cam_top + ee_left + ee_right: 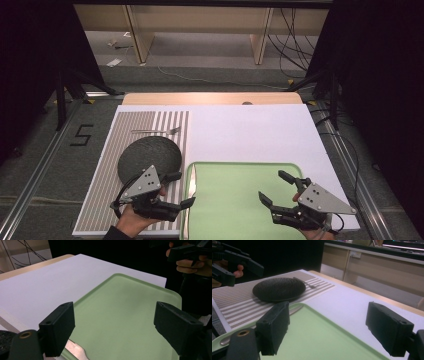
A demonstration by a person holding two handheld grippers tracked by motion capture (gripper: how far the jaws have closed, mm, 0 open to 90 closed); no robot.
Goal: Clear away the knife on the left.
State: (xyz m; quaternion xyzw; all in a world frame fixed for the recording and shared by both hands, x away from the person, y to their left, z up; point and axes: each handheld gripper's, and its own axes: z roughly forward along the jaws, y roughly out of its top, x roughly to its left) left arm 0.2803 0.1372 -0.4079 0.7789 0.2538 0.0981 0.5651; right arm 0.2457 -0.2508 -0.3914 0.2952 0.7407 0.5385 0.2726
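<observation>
Jaws gape empty on both grippers; the left gripper [182, 190] hovers at the green tray's [240, 167] left rim, nearer the knife [191, 192] lying lengthwise along it than the right gripper [274, 187].

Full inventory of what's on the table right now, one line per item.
Tray: 1, pale green, near edge of the table, between the two grippers.
Plate: 1, black, on the striped mat, left of the tray.
Fork: 1, silver, on the mat beyond the plate.
Knife: 1, silver, along the tray's left rim.
Striped mat: 1, beige and white, left side.
White sheet: 1, covering the table.
Left hand-held gripper: 1, black, open, by the tray's left edge.
Right hand-held gripper: 1, black, open, over the tray's right side.
</observation>
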